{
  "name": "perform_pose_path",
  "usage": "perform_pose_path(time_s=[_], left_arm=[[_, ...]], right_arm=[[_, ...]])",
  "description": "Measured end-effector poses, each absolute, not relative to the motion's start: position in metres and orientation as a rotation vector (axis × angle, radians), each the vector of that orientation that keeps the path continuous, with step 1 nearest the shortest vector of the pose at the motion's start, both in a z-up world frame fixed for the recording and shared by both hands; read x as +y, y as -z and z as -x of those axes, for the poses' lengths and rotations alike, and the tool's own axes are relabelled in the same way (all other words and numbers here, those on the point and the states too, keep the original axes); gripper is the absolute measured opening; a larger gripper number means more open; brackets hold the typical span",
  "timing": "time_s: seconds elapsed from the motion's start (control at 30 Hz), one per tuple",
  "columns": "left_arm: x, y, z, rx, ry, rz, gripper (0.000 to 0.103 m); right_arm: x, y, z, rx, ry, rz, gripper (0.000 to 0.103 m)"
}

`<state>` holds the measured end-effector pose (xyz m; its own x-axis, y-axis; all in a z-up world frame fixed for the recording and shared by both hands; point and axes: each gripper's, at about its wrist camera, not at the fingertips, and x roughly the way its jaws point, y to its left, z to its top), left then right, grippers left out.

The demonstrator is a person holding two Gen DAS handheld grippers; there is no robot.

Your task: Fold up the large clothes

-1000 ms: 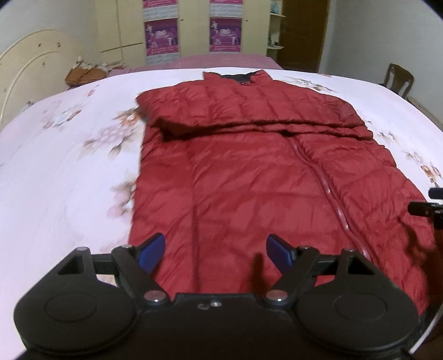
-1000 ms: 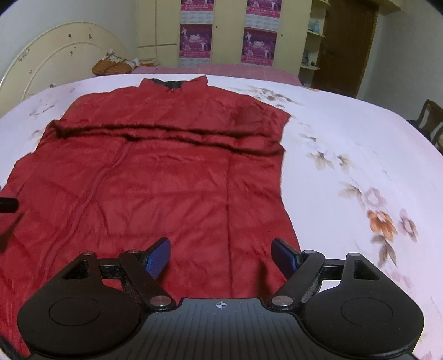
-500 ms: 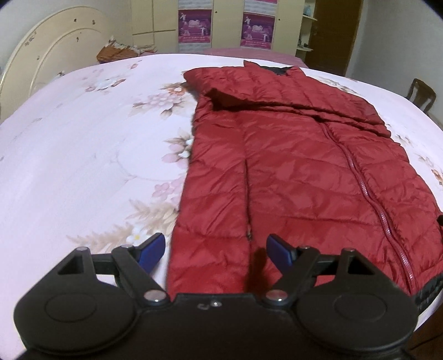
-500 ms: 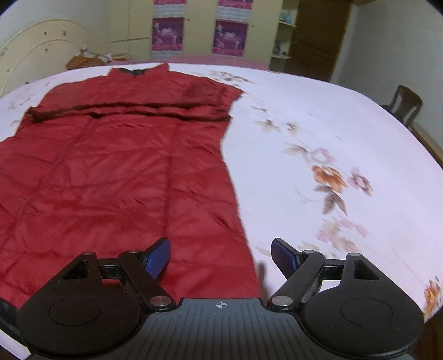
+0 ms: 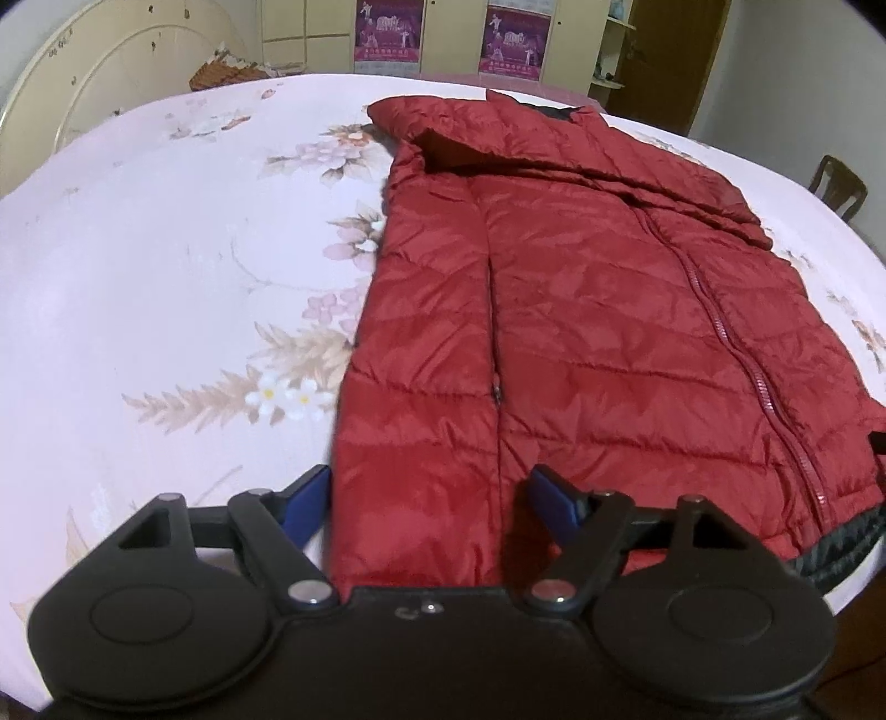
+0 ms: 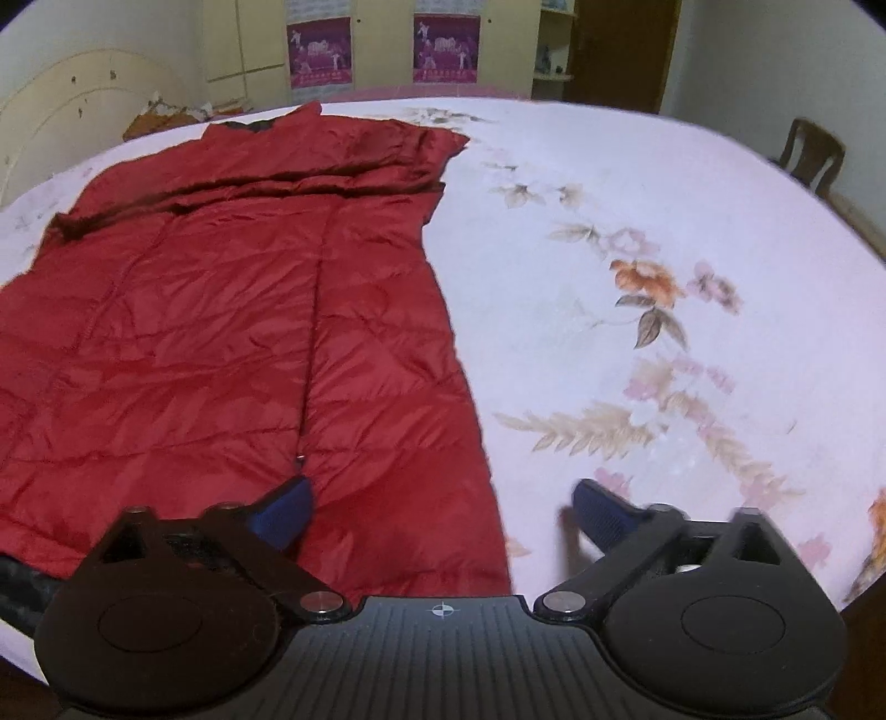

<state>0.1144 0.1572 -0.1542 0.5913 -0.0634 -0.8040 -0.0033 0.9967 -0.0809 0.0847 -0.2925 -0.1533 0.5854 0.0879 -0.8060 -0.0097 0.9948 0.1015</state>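
From the left wrist, a red quilted jacket (image 5: pixel 581 332) lies flat on a bed (image 5: pixel 166 249) covered by a pale sheet printed with flowers, its zip running up the middle and its sleeves folded across the chest near the collar at the far end. The left gripper (image 5: pixel 429 501) hangs over the jacket's near left corner with its jaws wide apart; they have just been closing a little, and the left hem strip of the jacket lies between the blue pads (image 5: pixel 304 498) without being pinched. A wooden chair (image 5: pixel 839 185) stands beyond the bed at the right, and two purple posters (image 5: pixel 390 27) hang on the cupboard behind. From the right wrist, the same jacket (image 6: pixel 221 332) fills the left half of the bed (image 6: pixel 664 249). The right gripper (image 6: pixel 443 512) straddles the jacket's near right edge, jaws spread wide and just opened a touch more; one pad (image 6: pixel 285 512) sits over red cloth, the other over bare sheet, and nothing is gripped.
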Motion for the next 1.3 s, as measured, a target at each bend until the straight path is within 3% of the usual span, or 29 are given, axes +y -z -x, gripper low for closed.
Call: perform_pose_path(time_s=[0.1,0.17,0.3,0.43,0.57,0.6,1.0,1.3], left_arm=[[0.16,0.156,-0.109,0.941,0.047,0.099,0.071],[0.161,0.156,-0.108,0.945,0.059,0.105,0.07],[0.161,0.156,-0.106,0.951,0.083,0.112,0.064],[0.169,0.156,-0.105,0.954,0.119,0.173,0.049],[0.179,0.155,-0.108,0.962,0.158,0.289,0.017],[0.18,0.153,-0.108,0.957,0.16,0.302,0.014],[0.182,0.095,-0.129,0.76,0.229,0.403,0.009],[0.173,0.049,-0.206,0.627,0.225,0.411,0.009]], right_arm=[[-0.291,0.152,-0.083,0.945,-0.065,-0.118,0.075],[-0.289,0.151,-0.082,0.946,-0.086,-0.13,0.058],[-0.282,0.148,-0.081,0.95,-0.107,-0.126,0.045],[-0.281,0.147,-0.082,0.962,-0.136,-0.155,0.019],[-0.279,0.145,-0.082,0.962,-0.144,-0.164,0.012],[-0.279,0.142,-0.082,0.957,-0.148,-0.175,0.012],[-0.286,0.079,-0.102,0.788,-0.186,-0.216,0.01],[-0.288,0.041,-0.176,0.647,-0.223,-0.242,0.008]])
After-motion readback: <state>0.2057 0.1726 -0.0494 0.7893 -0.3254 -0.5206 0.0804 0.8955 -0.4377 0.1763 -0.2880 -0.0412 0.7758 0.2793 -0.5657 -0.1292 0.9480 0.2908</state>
